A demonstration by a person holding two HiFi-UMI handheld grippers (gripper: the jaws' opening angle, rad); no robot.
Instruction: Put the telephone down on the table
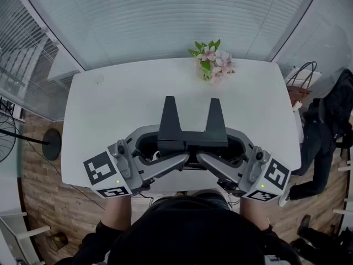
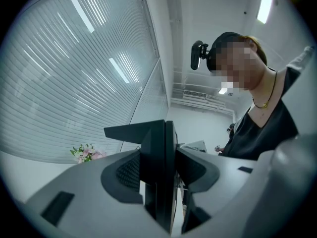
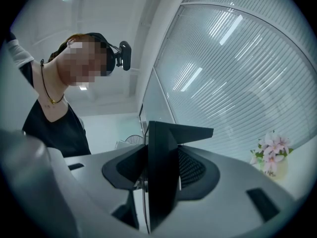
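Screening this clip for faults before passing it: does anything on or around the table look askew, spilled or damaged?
Nothing stands out. The telephone is clamped between the left tool and the right tool at the near side of the white table. The flowers stand at its far edge, and nothing is spilled.

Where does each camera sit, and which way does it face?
Head view: on the person's head, facing steeply down at the table; left gripper, right gripper, forearms show.
Left gripper view: on that gripper, along its jaws shut on the telephone; person's chest shows.
Right gripper view: likewise, mirrored.
Shared: all three show telephone and flowers.
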